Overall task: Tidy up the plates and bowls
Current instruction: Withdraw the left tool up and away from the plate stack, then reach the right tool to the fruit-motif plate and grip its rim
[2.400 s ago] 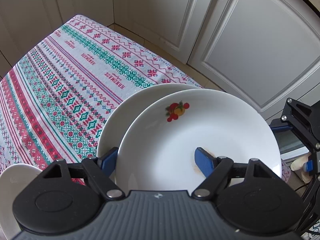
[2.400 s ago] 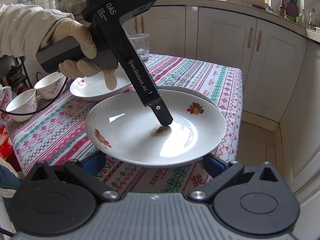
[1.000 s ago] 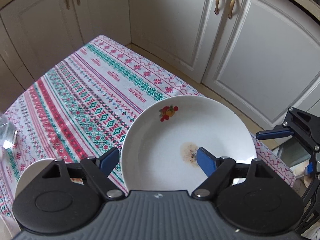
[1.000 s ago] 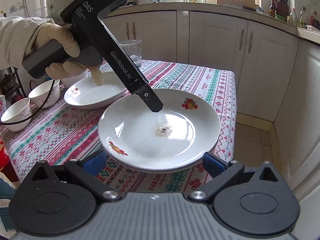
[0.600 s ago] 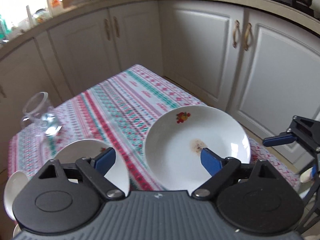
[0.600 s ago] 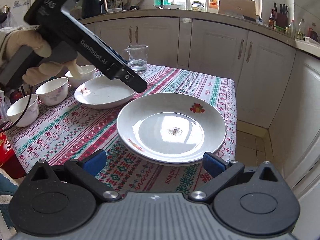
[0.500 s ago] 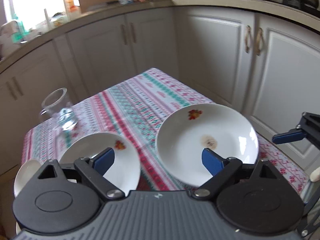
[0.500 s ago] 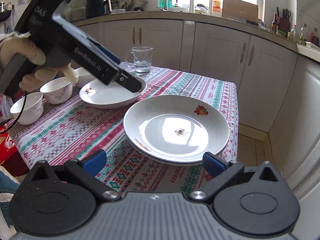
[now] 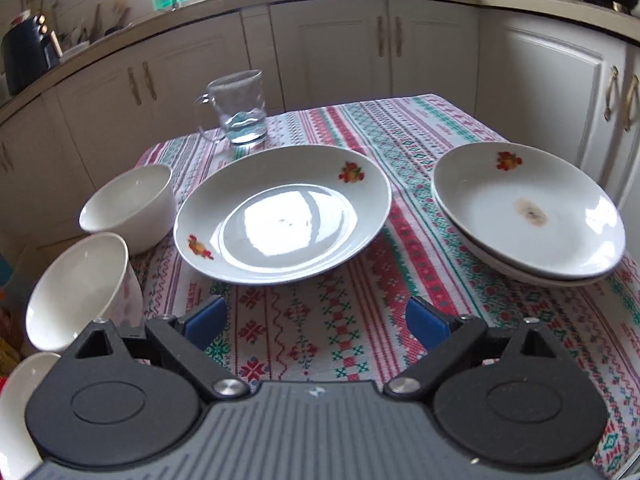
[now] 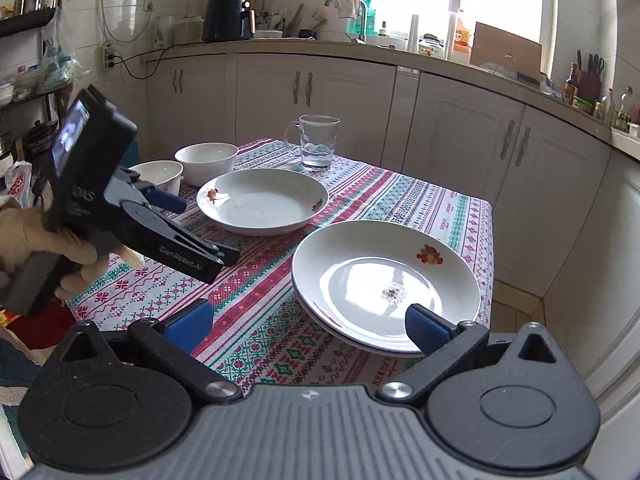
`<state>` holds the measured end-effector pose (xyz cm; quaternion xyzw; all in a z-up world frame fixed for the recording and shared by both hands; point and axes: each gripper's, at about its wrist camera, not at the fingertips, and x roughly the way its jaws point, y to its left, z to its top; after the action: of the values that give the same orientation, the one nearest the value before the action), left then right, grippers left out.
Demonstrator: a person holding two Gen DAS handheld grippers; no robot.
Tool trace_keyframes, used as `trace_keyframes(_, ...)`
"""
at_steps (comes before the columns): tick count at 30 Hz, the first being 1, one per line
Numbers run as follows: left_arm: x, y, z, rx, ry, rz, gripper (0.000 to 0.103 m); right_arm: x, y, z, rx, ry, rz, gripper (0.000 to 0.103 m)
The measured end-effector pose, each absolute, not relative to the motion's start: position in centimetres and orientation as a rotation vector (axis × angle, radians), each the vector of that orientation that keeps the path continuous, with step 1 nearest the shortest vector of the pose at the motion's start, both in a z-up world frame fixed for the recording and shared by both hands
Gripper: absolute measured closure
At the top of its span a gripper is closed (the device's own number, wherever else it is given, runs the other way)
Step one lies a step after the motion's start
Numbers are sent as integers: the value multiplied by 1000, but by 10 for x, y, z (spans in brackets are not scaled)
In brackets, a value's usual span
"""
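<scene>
Two white plates are stacked (image 9: 528, 216) at the table's right edge; the top one has a brown stain. The stack also shows in the right wrist view (image 10: 384, 284). A single white plate (image 9: 284, 216) with fruit motifs lies mid-table; it shows too in the right wrist view (image 10: 264, 204). White bowls (image 9: 132, 204) (image 9: 80, 292) stand at the left. My left gripper (image 9: 316, 320) is open and empty, just short of the single plate. My right gripper (image 10: 308, 328) is open and empty, near the stack's front rim.
A glass mug (image 9: 240, 108) with water stands at the table's far side. The patterned tablecloth (image 9: 320, 340) covers the table. White kitchen cabinets (image 9: 432, 48) stand behind and to the right. A third bowl rim (image 9: 16, 408) shows at the lower left.
My left gripper let go of the stained plate, now on the other plate, pulled back and swung left to face the single plate. My right gripper backed away slightly.
</scene>
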<state>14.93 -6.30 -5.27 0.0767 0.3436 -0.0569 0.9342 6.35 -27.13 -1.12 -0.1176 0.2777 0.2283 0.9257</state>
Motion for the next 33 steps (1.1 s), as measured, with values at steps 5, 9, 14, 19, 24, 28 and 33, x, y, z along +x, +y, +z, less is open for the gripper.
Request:
trace_keyframes(5,163,-58,-64,128,708,-108,7,71,-264,-5,-299,580,498,0)
trace_keyframes(9,174,-48,-73,70,734,-117,7,86,-260,0,-325,597,520,0)
trace_keyframes(14,181,-42,-79,32,736,-129,0,107,-253,6,-359,623,549,0)
trace_keyframes(19,183,-41,-81,22,715,-111,0,131,-245,10,-397,645,595,0)
trace_keyframes(24,185,-40,-82,14,699,-100,0,158,-238,16,-409,662,660,0)
trace_keyframes(28,193,-38,-81,6,702,-80,0,186,-229,19,-417,682,711,0)
trace_keyframes(33,202,-36,-81,3,713,-66,0,220,-213,22,-426,708,786,0)
